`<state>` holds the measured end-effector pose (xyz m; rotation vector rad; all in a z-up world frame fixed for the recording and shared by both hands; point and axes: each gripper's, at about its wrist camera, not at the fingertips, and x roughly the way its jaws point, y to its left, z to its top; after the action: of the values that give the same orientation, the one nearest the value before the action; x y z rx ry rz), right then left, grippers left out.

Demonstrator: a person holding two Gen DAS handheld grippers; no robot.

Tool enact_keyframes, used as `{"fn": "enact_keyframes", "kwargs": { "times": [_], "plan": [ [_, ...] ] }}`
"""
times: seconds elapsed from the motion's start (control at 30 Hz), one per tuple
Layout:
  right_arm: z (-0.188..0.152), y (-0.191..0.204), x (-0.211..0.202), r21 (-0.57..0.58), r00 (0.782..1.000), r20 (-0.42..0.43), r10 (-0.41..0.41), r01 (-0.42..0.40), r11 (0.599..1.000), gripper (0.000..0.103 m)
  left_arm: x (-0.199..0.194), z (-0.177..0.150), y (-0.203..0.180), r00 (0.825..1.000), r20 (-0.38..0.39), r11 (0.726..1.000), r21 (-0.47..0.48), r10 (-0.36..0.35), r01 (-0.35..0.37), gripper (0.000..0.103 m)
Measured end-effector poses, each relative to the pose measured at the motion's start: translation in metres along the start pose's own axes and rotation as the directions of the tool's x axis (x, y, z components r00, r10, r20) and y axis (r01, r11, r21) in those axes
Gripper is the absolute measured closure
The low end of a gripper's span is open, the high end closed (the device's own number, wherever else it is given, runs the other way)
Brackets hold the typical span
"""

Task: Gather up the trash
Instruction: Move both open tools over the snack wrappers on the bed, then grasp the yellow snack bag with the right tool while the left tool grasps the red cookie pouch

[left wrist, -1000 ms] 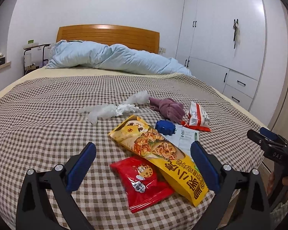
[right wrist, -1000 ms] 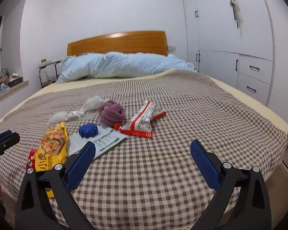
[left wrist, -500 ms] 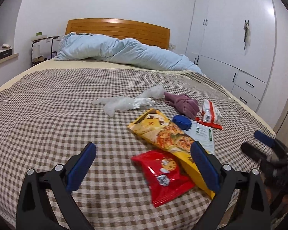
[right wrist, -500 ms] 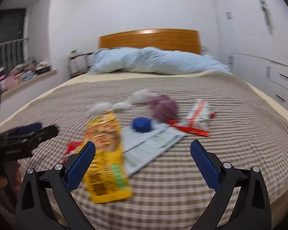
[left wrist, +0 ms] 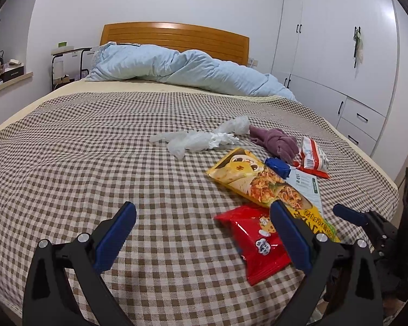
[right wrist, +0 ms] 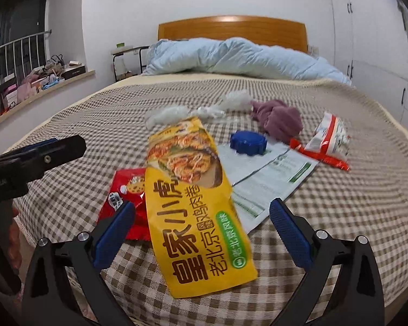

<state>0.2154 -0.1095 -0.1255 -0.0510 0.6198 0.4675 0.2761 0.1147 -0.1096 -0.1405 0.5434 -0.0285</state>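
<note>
Trash lies on a checked bedspread (left wrist: 81, 163). A long yellow snack bag (right wrist: 193, 198) (left wrist: 258, 182) reaches to the bed's near edge, and my open right gripper (right wrist: 202, 217) straddles its lower half without touching it. Beside it lies a red snack packet (left wrist: 255, 241) (right wrist: 125, 190). Behind are a blue cap (right wrist: 247, 142) on a printed paper sheet (right wrist: 269, 174), a red and white wrapper (right wrist: 329, 141) and crumpled white plastic (left wrist: 195, 140). My left gripper (left wrist: 204, 228) hangs open over the bedspread, left of the red packet.
A purple knotted cloth (left wrist: 274, 141) lies among the trash. A light blue duvet (left wrist: 182, 68) is bunched at the wooden headboard (left wrist: 176, 38). White wardrobes (left wrist: 340, 54) line the right wall. A cluttered window ledge (right wrist: 40, 81) runs along the left.
My right gripper has swung left and moved in close over the yellow bag. My left gripper has shifted left, so the trash now sits further right in its view.
</note>
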Motion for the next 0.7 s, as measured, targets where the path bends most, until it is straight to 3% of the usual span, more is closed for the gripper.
{"fn": "enact_keyframes", "kwargs": {
  "times": [0.03,0.07,0.23,0.7],
  "plan": [
    [0.000,-0.001,0.002,0.014,1.000,-0.014,0.020,-0.020,1.000,0.031,0.001,-0.001,0.000,1.000,-0.004,1.000,0.001,-0.001,0.001,0.007],
    [0.000,-0.002,0.004,0.024,0.999,-0.028,0.027,-0.026,0.999,0.039,0.001,-0.001,-0.001,1.000,-0.007,1.000,0.002,-0.004,0.004,0.007],
    [-0.002,-0.006,0.003,0.064,0.998,-0.045,0.054,-0.051,0.997,0.044,0.002,-0.001,-0.006,1.000,-0.009,1.000,0.011,-0.018,0.018,0.007],
    [0.005,-0.018,-0.033,0.060,0.994,0.084,-0.065,0.060,0.996,0.058,0.014,-0.002,-0.029,0.997,-0.049,0.998,0.012,-0.063,0.064,0.007]
  ]
}}
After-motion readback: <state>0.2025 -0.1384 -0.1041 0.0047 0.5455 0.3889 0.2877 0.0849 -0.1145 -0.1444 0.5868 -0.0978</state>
